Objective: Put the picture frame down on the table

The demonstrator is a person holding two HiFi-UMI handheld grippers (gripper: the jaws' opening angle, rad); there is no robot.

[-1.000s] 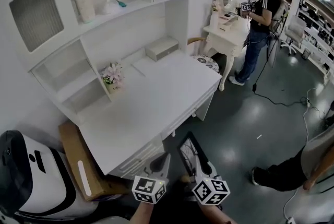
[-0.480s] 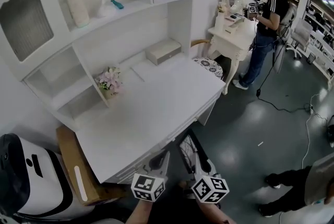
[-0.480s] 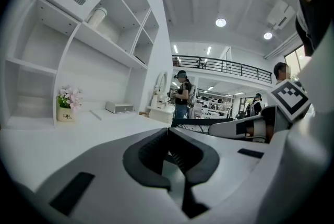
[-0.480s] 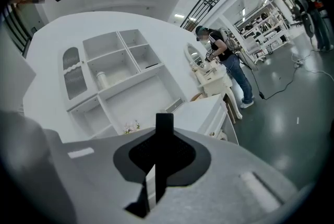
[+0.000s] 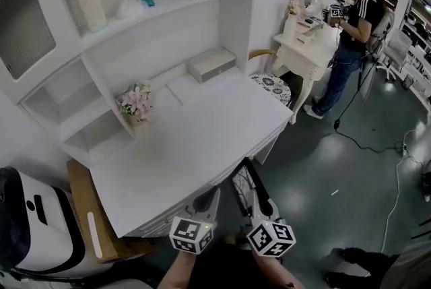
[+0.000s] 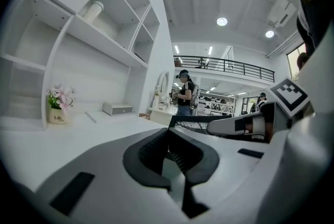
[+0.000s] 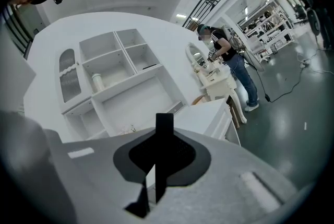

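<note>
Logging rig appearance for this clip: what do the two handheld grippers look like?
Both the left gripper and right gripper have light grey-white bodies with black ribbed pads inside the jaws. Each carries a cube with black-and-white square markers at its rear. No cables show.

I hold both grippers low in front of my body, side by side and just apart, both pointing forward and nearly level. My left gripper (image 5: 213, 195) has its jaws brought together with nothing between them. My right gripper (image 5: 257, 205) has its jaws clamped on the thin edge of the picture frame (image 5: 244, 190), which stands up from between the pads. The marker cubes (image 5: 191, 235) face up towards me, and my forearms (image 5: 176, 274) run back out of the bottom of the head view.
</note>
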